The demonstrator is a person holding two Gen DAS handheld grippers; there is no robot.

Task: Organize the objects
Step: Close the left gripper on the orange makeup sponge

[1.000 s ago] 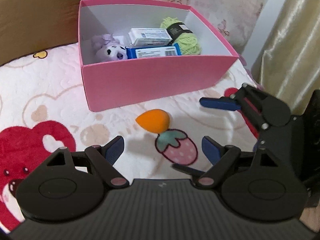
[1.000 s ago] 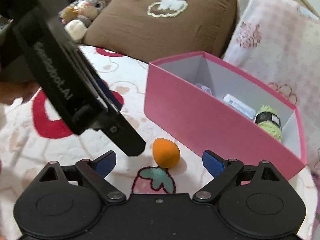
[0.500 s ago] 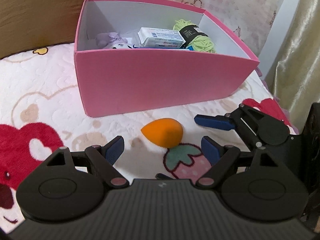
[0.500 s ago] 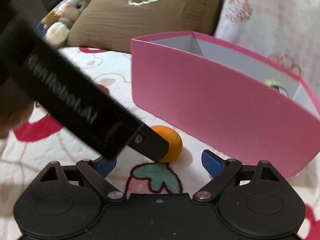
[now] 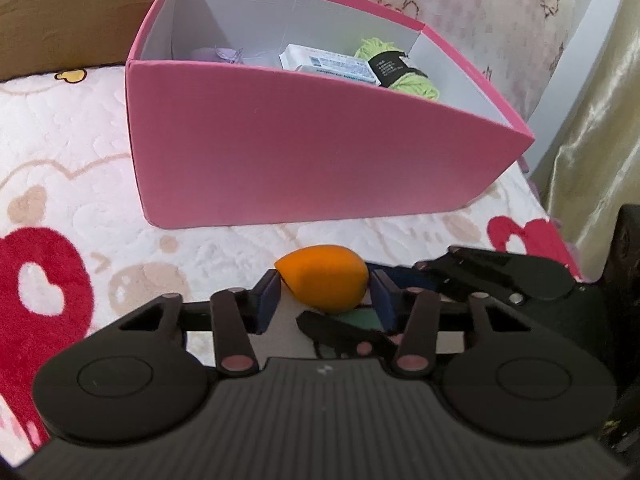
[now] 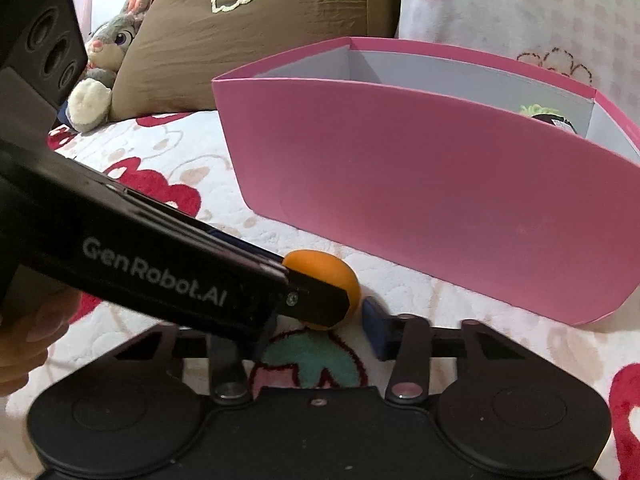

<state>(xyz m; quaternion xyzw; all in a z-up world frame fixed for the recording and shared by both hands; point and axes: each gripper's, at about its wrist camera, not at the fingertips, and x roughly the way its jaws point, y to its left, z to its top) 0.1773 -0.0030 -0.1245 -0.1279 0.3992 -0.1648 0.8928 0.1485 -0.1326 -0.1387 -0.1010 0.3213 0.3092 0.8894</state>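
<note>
An orange egg-shaped sponge (image 5: 324,282) lies on the patterned blanket in front of a pink box (image 5: 304,152). My left gripper (image 5: 326,300) has closed its blue pads against both sides of the sponge. My right gripper (image 6: 316,324) sits low beside it, jaws partly closed around the same sponge (image 6: 324,272), its left finger hidden behind the left gripper's body (image 6: 152,264). The box (image 6: 420,200) holds green yarn (image 5: 400,68), a white packet (image 5: 332,65) and a purple toy (image 5: 216,55).
A brown pillow (image 6: 248,32) and a grey plush rabbit (image 6: 102,68) lie behind the box on the left. A pale floral pillow (image 5: 460,4) stands behind the box. A gold curtain (image 5: 600,112) hangs at the right bed edge.
Both grippers moved forward and down to the sponge. The left jaws went from wide open to closed on the sponge; the right jaws narrowed around it.
</note>
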